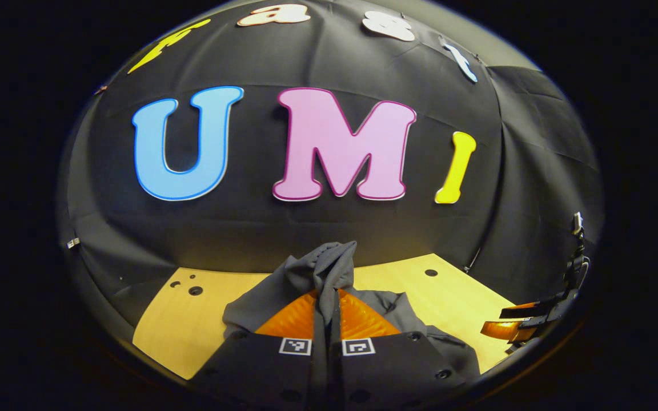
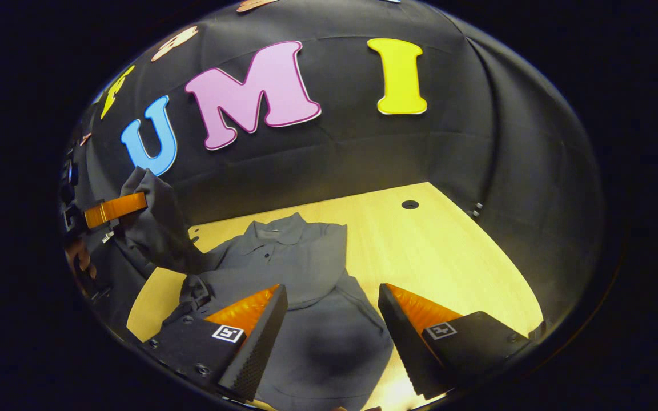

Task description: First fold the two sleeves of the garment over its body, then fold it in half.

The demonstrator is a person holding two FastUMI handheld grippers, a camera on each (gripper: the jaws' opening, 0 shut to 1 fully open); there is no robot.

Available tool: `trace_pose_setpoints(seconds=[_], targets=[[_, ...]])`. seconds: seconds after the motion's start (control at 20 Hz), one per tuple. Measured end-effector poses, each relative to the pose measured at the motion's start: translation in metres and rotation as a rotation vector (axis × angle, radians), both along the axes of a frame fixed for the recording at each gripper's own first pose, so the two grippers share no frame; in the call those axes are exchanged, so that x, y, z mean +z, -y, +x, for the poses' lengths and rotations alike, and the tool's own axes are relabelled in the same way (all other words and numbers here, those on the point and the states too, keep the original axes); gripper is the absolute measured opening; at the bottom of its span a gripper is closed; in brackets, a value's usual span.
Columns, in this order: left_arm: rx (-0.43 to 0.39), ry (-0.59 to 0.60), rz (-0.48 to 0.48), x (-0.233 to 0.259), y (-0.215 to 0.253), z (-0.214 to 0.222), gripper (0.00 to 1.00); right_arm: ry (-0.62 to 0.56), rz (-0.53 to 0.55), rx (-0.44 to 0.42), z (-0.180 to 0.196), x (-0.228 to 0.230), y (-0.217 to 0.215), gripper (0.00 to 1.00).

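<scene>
Here, nearest the lens in the left gripper view, the left gripper (image 1: 329, 311) has its two fingers pressed together on a bunched fold of the dark grey collared cloth garment (image 1: 329, 268), which stands up between them in a soft peak; this looks like one sleeve, lifted off the pale wooden table (image 1: 192, 325). In the right gripper view the right gripper (image 2: 332, 302) hovers over the garment's body with fingers well apart, holding nothing. Beyond it the garment (image 2: 300, 262) lies mostly flat on the table, collar toward the far wall, hem toward the camera, so its long axis runs near to far. The raised sleeve (image 2: 157, 222) climbs to the left, pinched high by the left gripper. Judgement: light, limp, unslippery fabric; it drapes and creases freely and will sag from any single pinch. Best taken at the cuff or a hem corner. Sleeve folding seems underway, halving not yet. Far off, the black cloth booth wall (image 2: 477, 142).
</scene>
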State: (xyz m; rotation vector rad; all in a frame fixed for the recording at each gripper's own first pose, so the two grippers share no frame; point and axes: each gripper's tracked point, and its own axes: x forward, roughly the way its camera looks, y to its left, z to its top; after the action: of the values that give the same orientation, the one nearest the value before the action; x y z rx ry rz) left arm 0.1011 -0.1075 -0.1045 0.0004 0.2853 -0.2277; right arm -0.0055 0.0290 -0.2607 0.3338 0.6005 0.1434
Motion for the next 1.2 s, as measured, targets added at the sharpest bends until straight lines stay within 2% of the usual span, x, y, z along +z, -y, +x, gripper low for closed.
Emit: trace_pose_setpoints(seconds=[0.25, 0.45, 0.75, 1.1, 1.2], targets=[[-0.05, -0.06, 0.004, -0.037, 0.062, -0.002, 0.06, -0.013, 0.006, -0.018, -0.003, -0.012, 0.04, 0.98], [-0.06, -0.111, 0.004, -0.073, 0.1, -0.006, 0.05, -0.023, 0.0, -0.012, -0.007, -0.021, 0.067, 0.98], [-0.104, -0.196, -0.001, -0.144, 0.159, -0.012, 0.05, -0.043, 0.005, 0.006, -0.009, -0.039, 0.091, 0.99], [-0.099, -0.253, 0.012, -0.205, 0.181, -0.02, 0.07, -0.066, 0.002, 0.044, -0.016, -0.055, 0.094, 0.99], [-0.118, -0.268, 0.025, -0.219, 0.186, -0.023, 0.11, -0.071, -0.008, 0.059, -0.018, -0.058, 0.093, 0.99]])
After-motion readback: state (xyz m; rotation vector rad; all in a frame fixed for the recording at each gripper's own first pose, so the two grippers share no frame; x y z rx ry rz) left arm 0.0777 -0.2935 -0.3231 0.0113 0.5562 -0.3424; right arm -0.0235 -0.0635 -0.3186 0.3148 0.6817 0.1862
